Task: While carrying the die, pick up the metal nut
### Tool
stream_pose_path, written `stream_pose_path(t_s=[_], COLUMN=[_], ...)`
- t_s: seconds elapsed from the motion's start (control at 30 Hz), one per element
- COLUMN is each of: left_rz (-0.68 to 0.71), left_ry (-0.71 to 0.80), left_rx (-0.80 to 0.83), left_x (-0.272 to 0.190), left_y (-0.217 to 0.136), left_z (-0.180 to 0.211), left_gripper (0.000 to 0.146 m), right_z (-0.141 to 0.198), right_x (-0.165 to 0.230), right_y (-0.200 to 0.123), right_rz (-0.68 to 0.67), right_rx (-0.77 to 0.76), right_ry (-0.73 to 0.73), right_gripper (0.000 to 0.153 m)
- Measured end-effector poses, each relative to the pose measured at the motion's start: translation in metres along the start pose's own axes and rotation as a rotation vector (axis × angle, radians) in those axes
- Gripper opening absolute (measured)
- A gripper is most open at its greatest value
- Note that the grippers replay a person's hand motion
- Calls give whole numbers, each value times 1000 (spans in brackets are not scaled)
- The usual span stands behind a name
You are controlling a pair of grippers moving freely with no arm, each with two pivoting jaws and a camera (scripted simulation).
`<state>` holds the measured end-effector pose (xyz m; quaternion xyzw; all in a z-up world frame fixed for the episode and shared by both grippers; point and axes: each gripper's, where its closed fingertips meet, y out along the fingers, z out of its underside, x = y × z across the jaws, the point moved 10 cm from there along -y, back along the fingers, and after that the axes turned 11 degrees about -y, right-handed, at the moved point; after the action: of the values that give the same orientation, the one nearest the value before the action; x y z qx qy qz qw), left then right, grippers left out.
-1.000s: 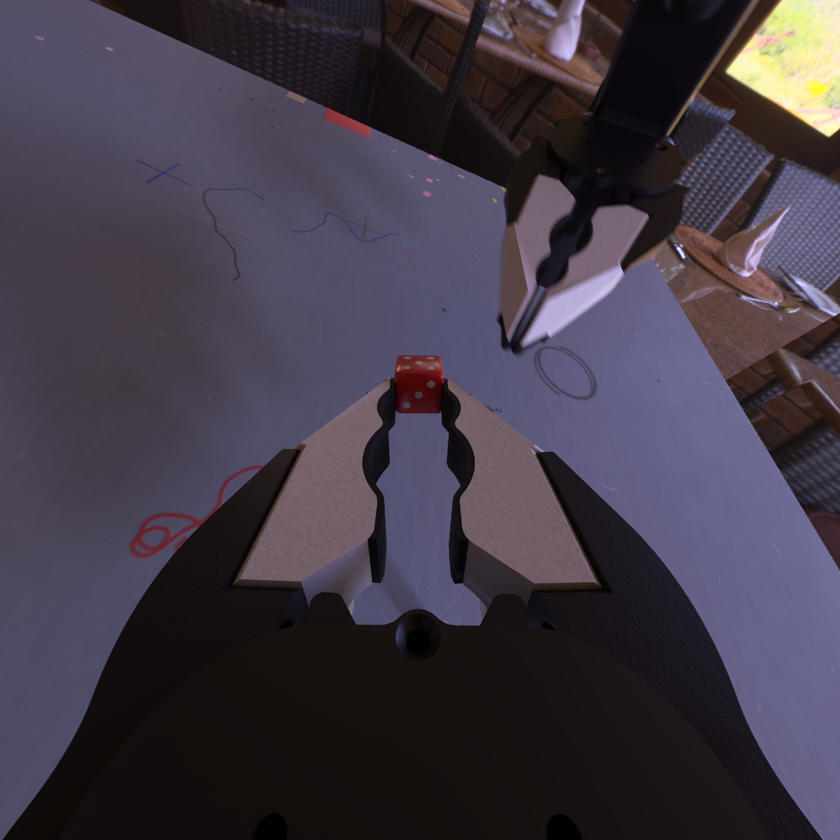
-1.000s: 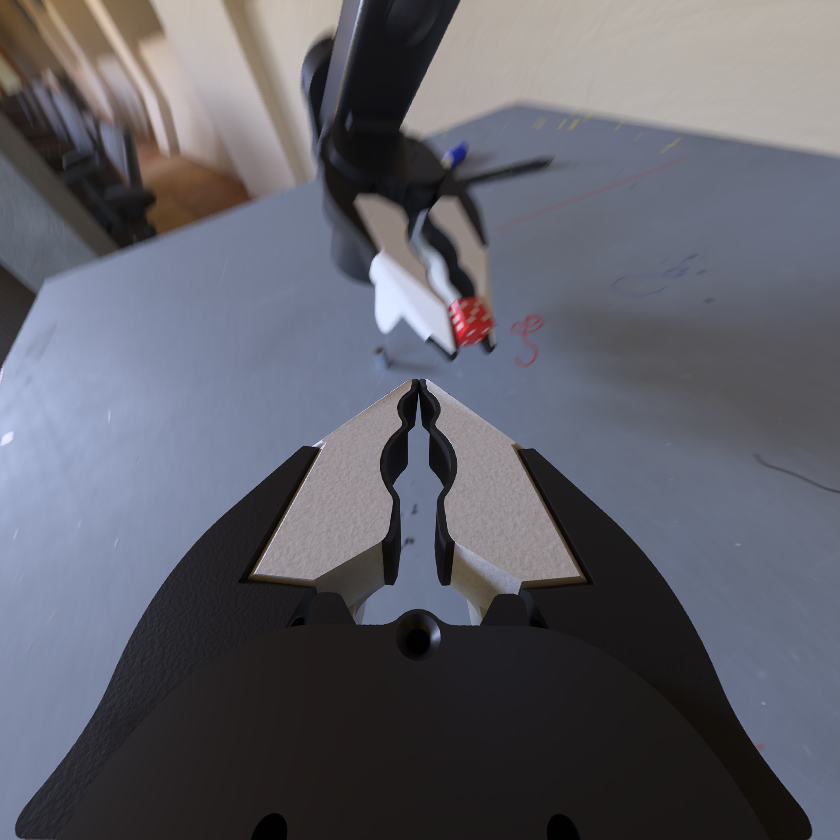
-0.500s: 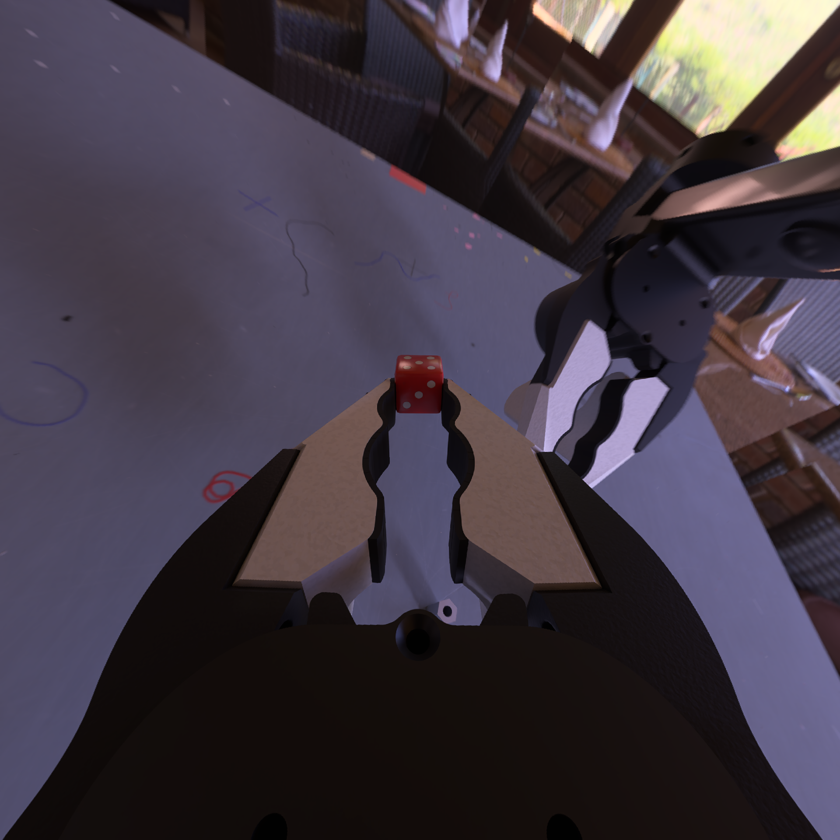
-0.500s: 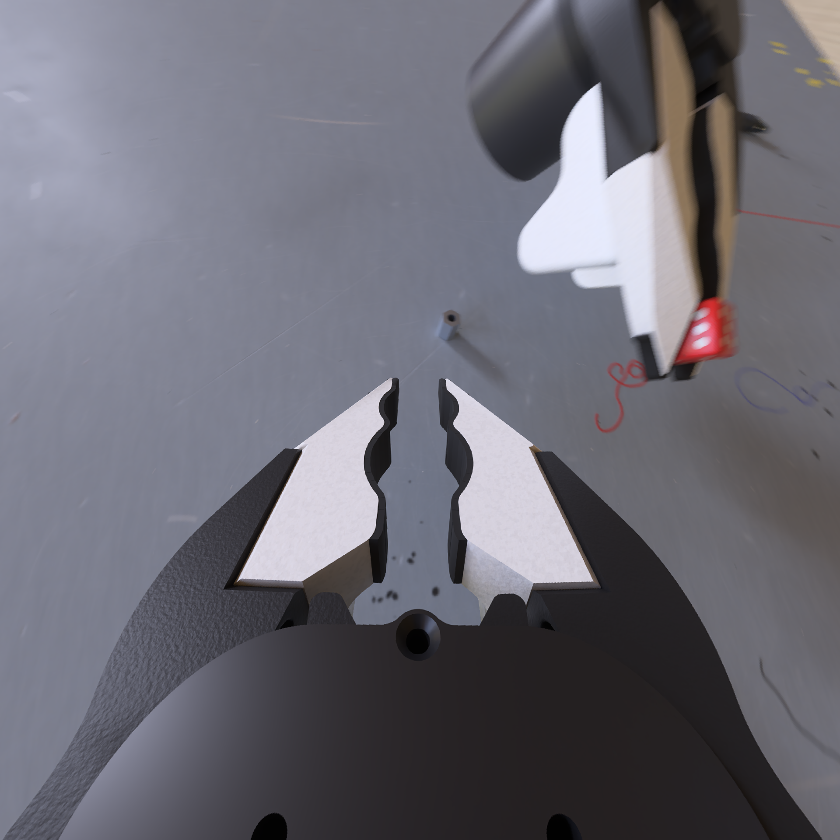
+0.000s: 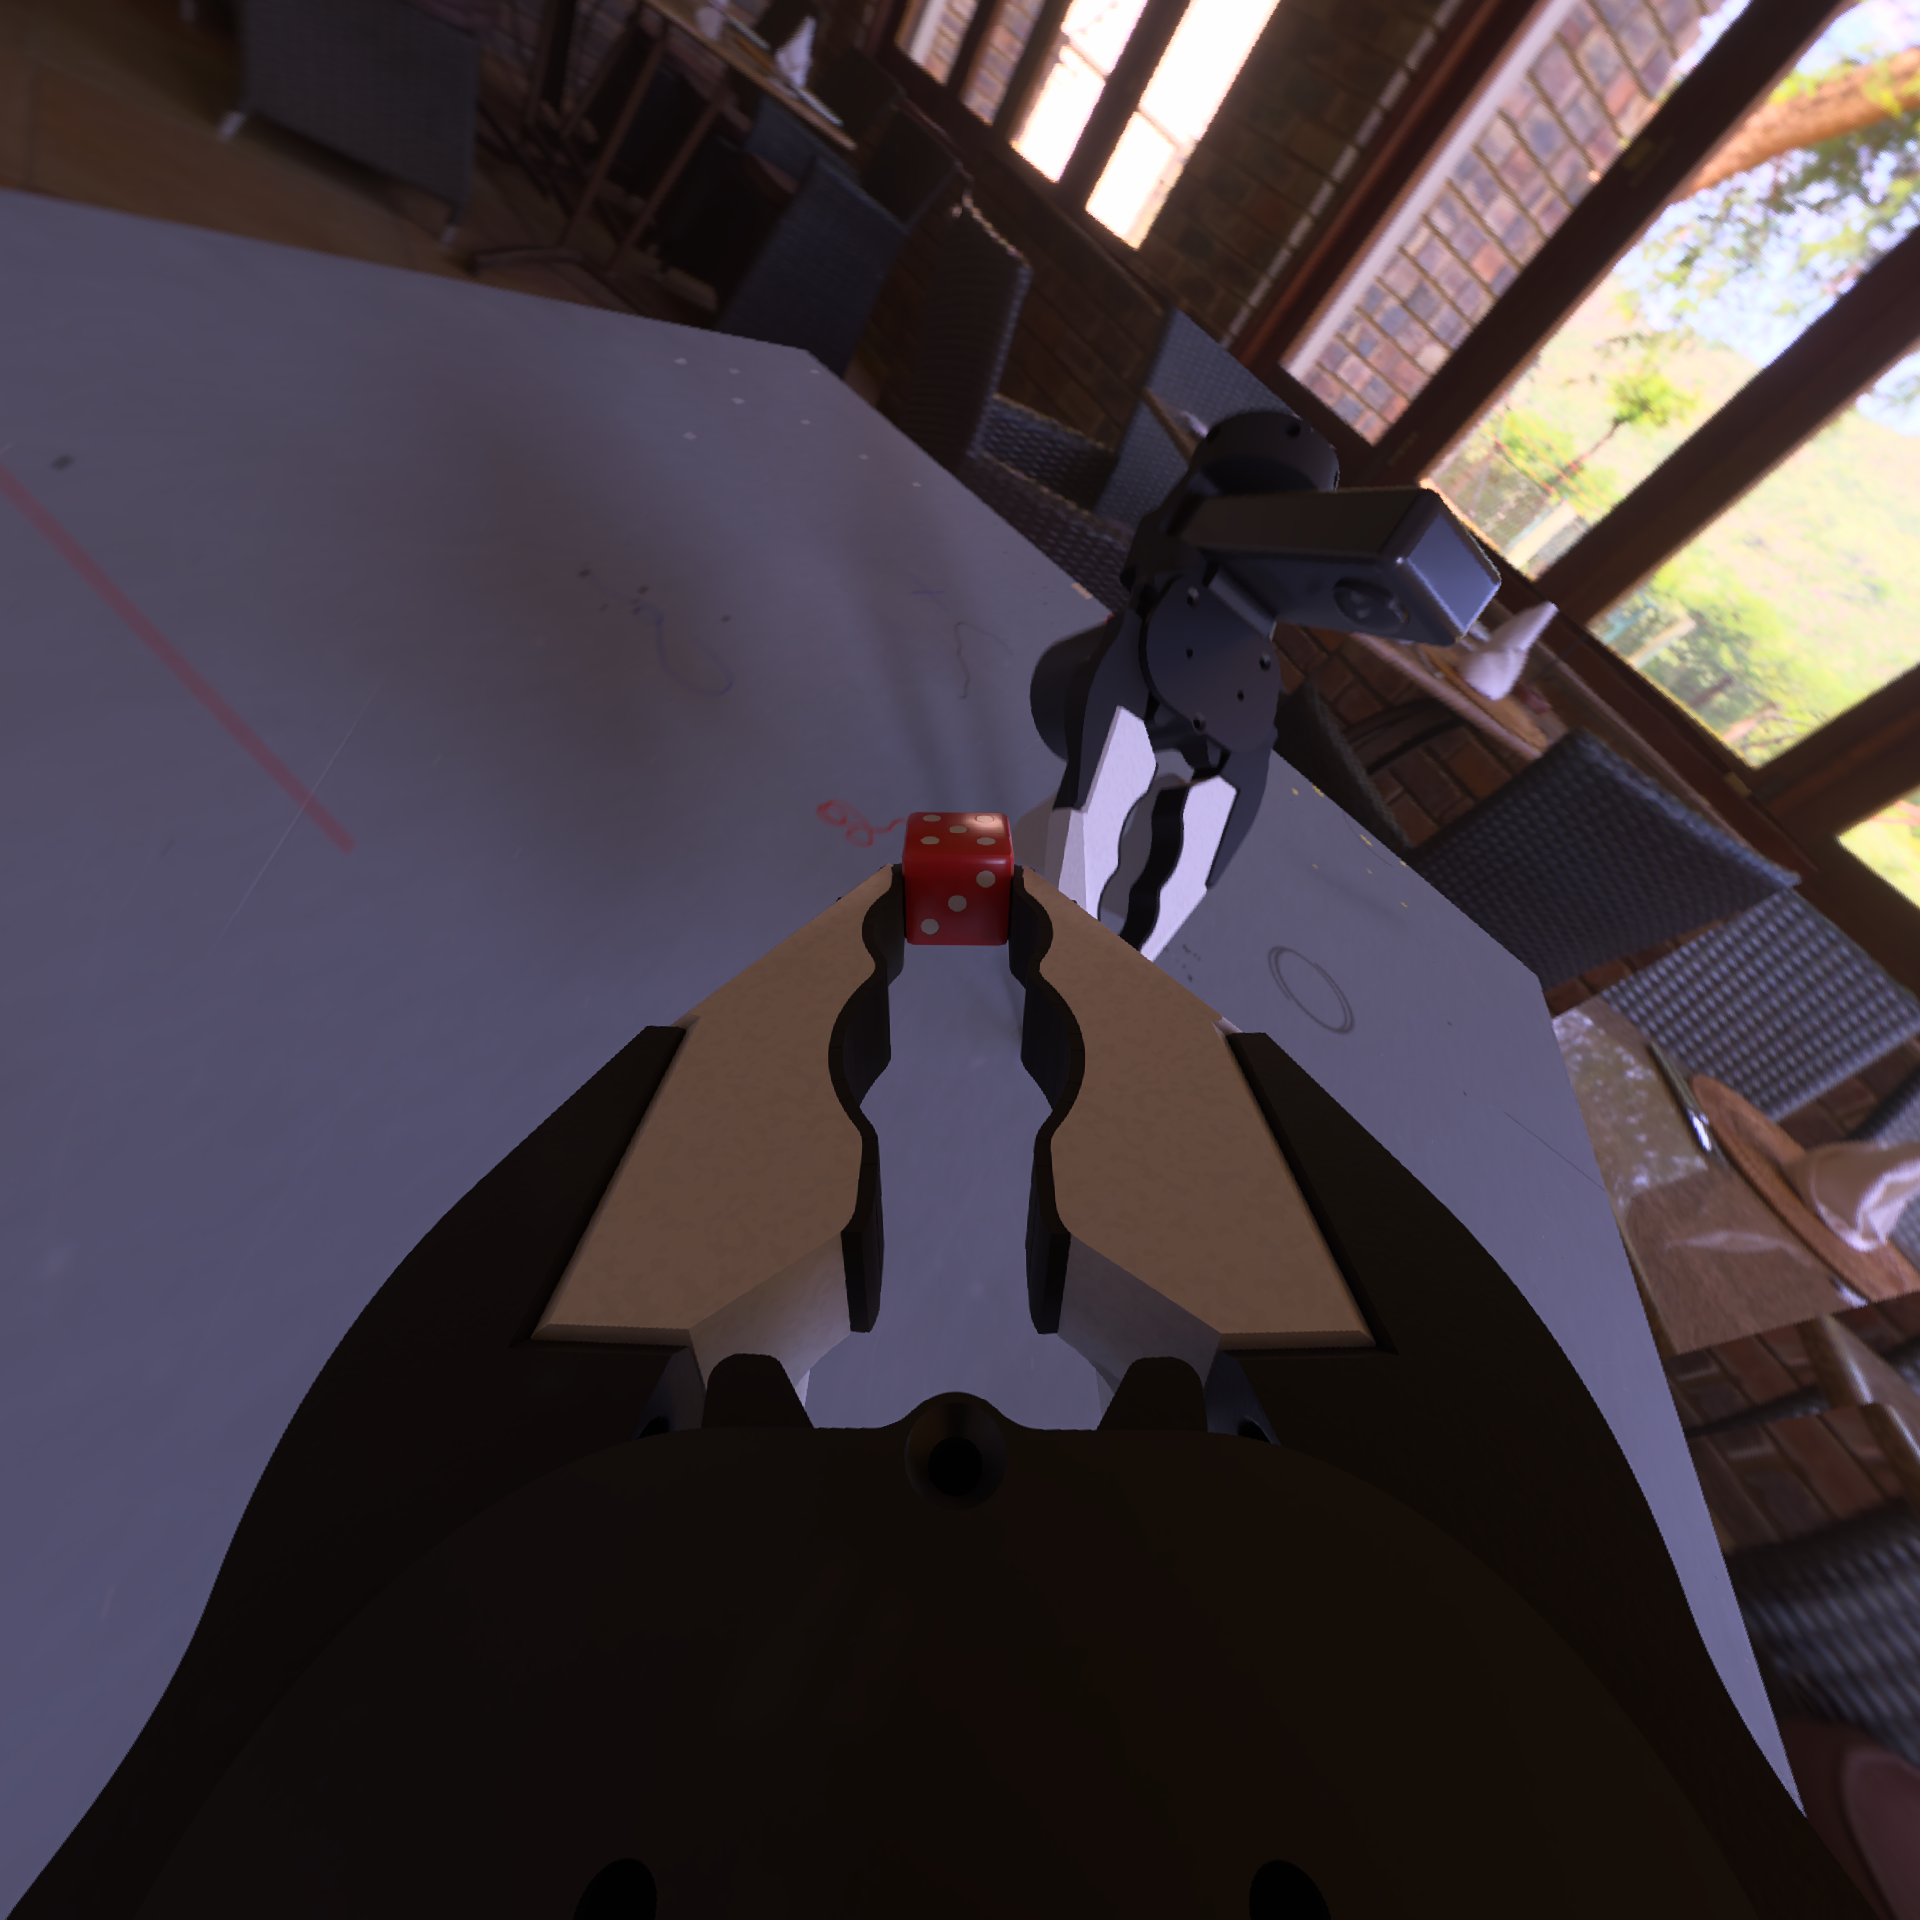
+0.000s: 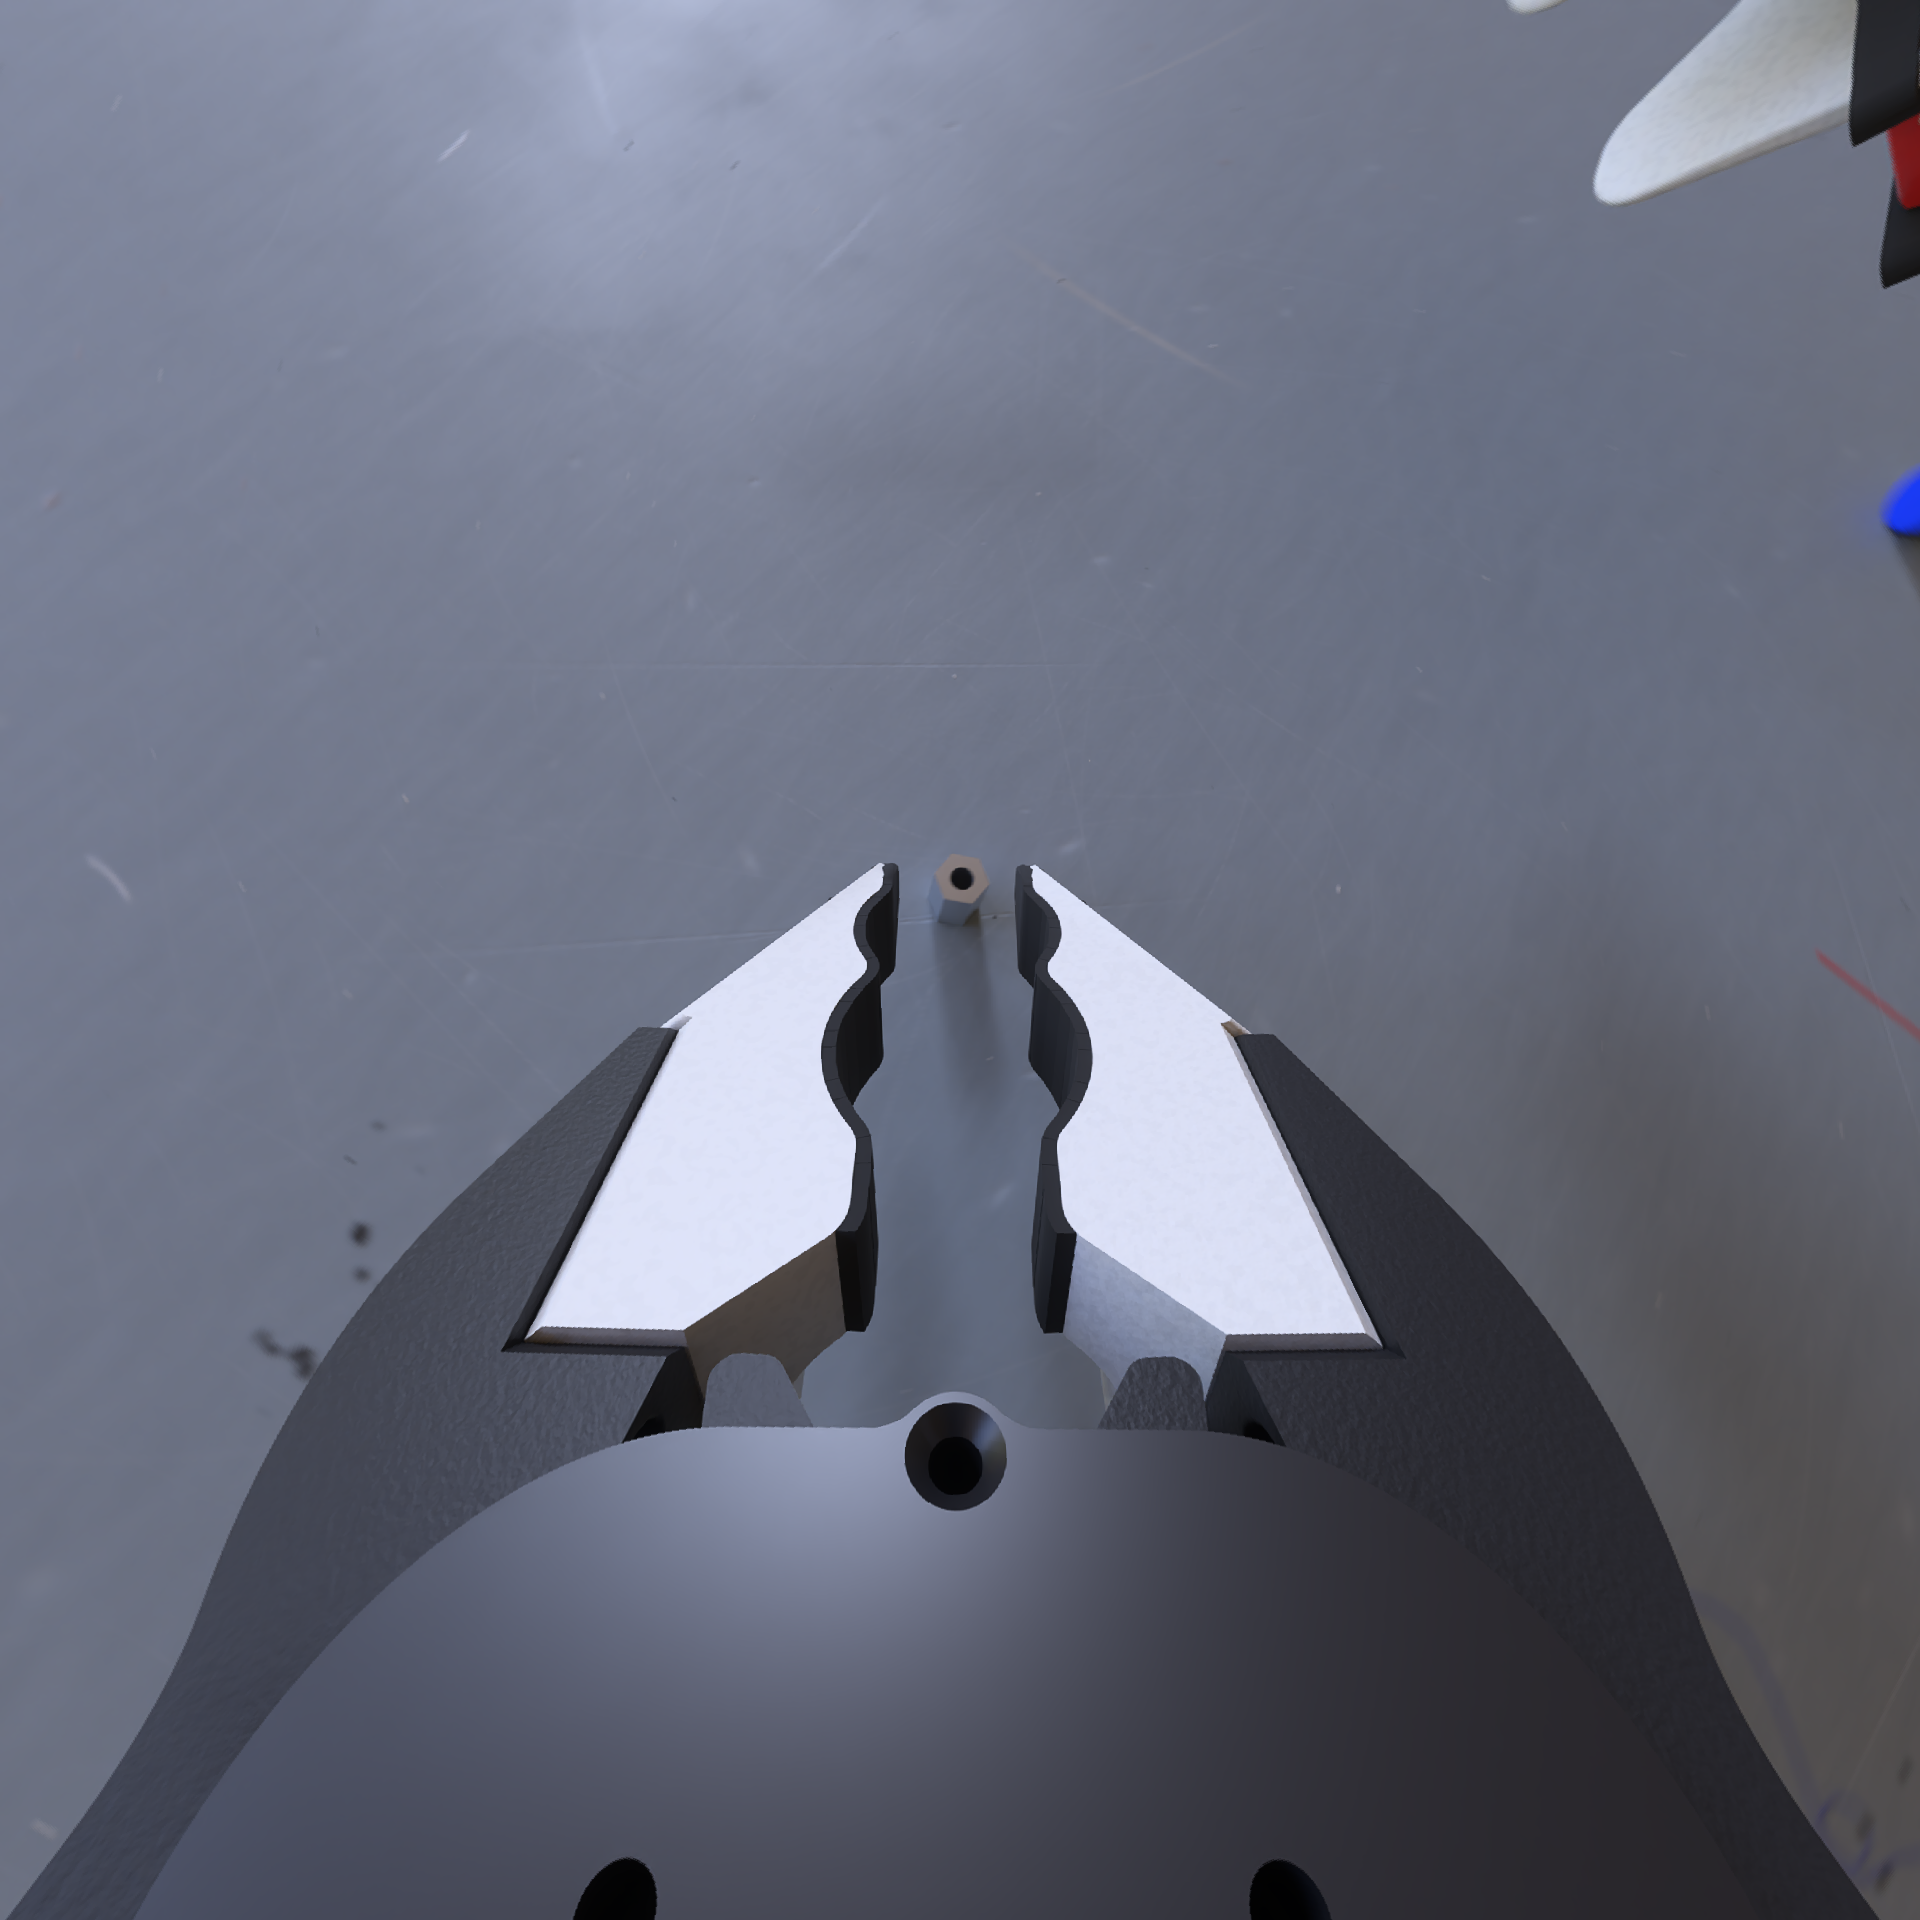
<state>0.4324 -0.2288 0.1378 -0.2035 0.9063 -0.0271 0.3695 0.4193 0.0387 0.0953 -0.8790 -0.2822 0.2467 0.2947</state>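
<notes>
Room: lay beyond the grey desk (image 5: 416, 582), with dark wicker chairs (image 5: 1621, 894), brick walls and tall windows onto sunlit greenery.
Desk: was marked with a red line (image 5: 177, 665), a small red scribble (image 5: 857, 821) and a thin drawn ring (image 5: 1311, 989); showed dark specks (image 6: 312, 1309) in the right wrist view.
Left gripper (image 5: 957, 883): was pinching the die at the very tips, clear above the desk.
Die (image 5: 957, 879): was red with pale pips, held square between the two fingertips; showed only as a red sliver (image 6: 1903, 171) at the top right edge of the right wrist view.
Right gripper (image 6: 951, 883): was spread apart, pointed down at the desk, with both fingertips flanking the nut and not touching it; appeared in the left wrist view (image 5: 1158, 904) just beyond and right of the die, tips close to the desk.
Metal nut (image 6: 957, 889): stood upright on the desk, a small hexagonal piece with its bore facing up, between the right gripper's tips.
Blue object (image 6: 1903, 530): was cut off at the right edge, too little visible to identify.
</notes>
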Motion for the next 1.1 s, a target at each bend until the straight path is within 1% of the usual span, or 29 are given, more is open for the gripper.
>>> stream_pose_path(t_s=[0.1,0.17,0.3,0.37,0.43,0.53,0.77,0.93,1.1], left_rz=[-39,-49,-80,-93,-90,-87,-88,-87,-93], left_ry=[-51,-80,-96,-94,-103,-116,-131,-124,-111], left_rx=[-34,-63,-92,-94,-101,-103,-91,-86,-86], left_x=[6,6,1,-3,-5,-5,-2,-5,-10], left_y=[-23,-34,-46,-46,-45,-43,-38,-35,-28], left_z=[18,30,46,52,56,59,61,62,62], left_gripper=[19,19,19,19,19,19,19,19,19], right_z=[2,3,6,8,9,11,14,12,5], right_x=[-18,-26,-35,-35,-35,-32,-24,-19,-11], right_y=[12,19,28,29,29,28,24,23,20], right_rz=[-138,-221,-363,-391,-397,-362,-282,-270,-227], right_rx=[11,-18,-33,-25,-30,-50,-82,-61,15], right_ry=[-91,-116,-156,-176,-191,-221,-225,-224,-247], right_gripper=[22,22,18,16,16,12,10,10,10])
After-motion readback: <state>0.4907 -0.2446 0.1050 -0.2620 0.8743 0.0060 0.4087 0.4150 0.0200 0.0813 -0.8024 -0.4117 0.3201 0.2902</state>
